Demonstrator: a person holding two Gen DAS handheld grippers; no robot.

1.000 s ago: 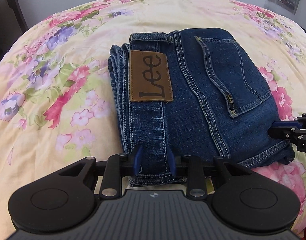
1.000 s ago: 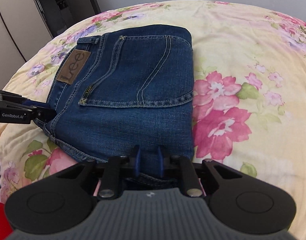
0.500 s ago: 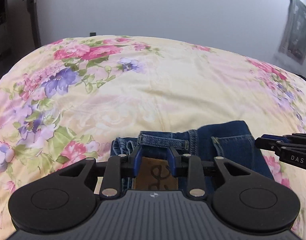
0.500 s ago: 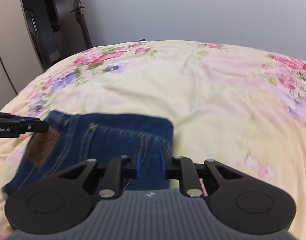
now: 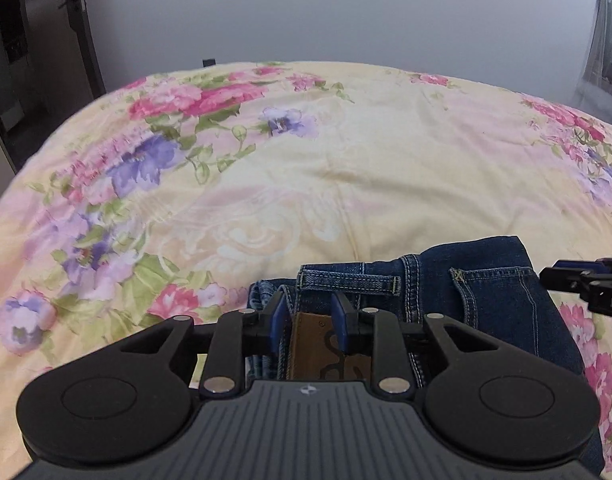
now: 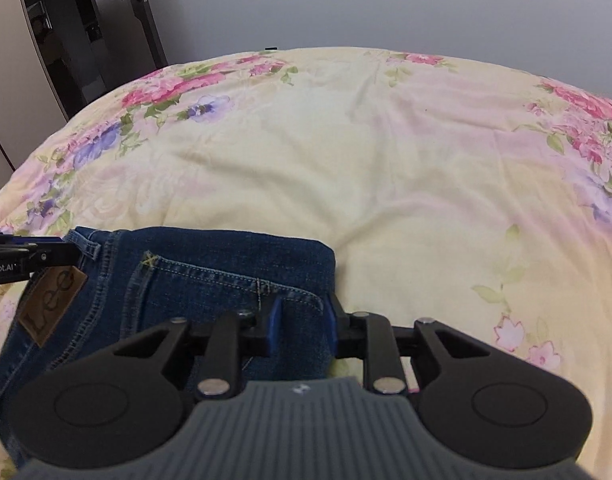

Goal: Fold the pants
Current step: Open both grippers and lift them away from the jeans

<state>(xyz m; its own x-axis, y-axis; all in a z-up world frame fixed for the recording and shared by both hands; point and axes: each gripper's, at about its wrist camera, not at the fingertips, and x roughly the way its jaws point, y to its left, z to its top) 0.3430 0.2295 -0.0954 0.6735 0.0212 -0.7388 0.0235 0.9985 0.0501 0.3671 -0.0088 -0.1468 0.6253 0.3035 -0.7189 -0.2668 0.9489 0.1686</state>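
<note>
Your left gripper (image 5: 309, 327) sits over the brown leather patch (image 5: 311, 346) with its blue pads parted, clamping nothing. Your right gripper (image 6: 301, 323) is likewise parted above the right edge of the folded jeans (image 6: 210, 280), which lie at the near side of the floral bedspread (image 6: 405, 168).

- Soft, even, daylight-like light; no glare
- Faint shadows in bedspread (image 6: 385, 168) creases
- Strong fisheye bending at edges, dark corners
- Sharp overall, no motion blur
</note>
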